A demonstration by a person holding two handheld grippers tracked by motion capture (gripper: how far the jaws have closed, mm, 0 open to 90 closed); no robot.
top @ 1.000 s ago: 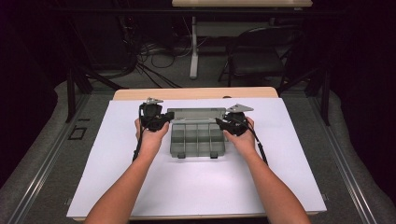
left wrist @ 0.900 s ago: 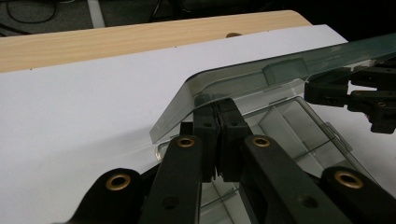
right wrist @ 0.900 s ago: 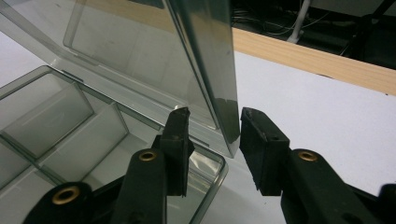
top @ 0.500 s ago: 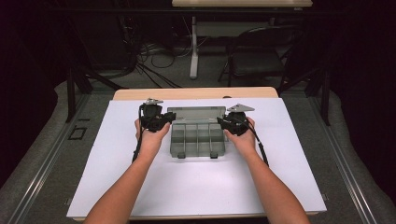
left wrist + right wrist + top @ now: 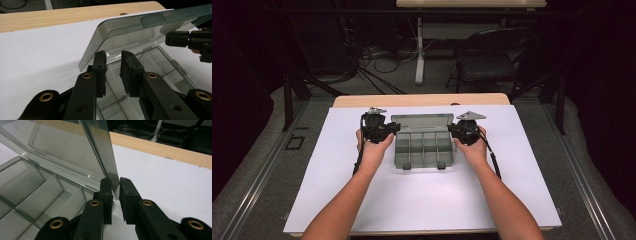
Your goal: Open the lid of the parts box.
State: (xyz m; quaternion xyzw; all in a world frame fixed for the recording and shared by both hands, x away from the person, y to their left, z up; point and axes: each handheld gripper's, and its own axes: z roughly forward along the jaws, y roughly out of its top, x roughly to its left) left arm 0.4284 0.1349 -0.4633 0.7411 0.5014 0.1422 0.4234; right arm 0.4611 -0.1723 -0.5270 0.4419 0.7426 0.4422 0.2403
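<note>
A: Where's the box (image 5: 423,148)?
B: Mid-table on the white sheet (image 5: 337,190), long axis running left to right. It's a smoky clear organiser with empty compartments. Its lid (image 5: 422,121) is raised on the far side and leans back, hinged along the far long edge.

A: And the grippers?
B: One at each short end. The right gripper (image 5: 115,190) has its jaws nearly closed on the lid's end edge; the thin plastic passes between the pads, so I judge it pinched. The left gripper (image 5: 113,68) has its jaws a little apart, straddling the box's near end wall just under the lid's corner. I can't tell whether they bear on anything.

A: So which one steers the lid?
B: The right, by my reading. The lid rises straight up and away from its jaws, so any swing turns on the hinge line, which lies along the box's length, across both grippers. The left looks placed to steady the base.

A: Do the views differ?
B: The high view gives the layout: both hands, left (image 5: 373,145) and right (image 5: 472,147), flanking the box. It hides the jaw contact. The right gripper view shows the lid edge in the jaws. The left gripper view shows the other gripper at the lid's far end, and a latch tab (image 5: 153,20) on the lid's free edge.
</note>
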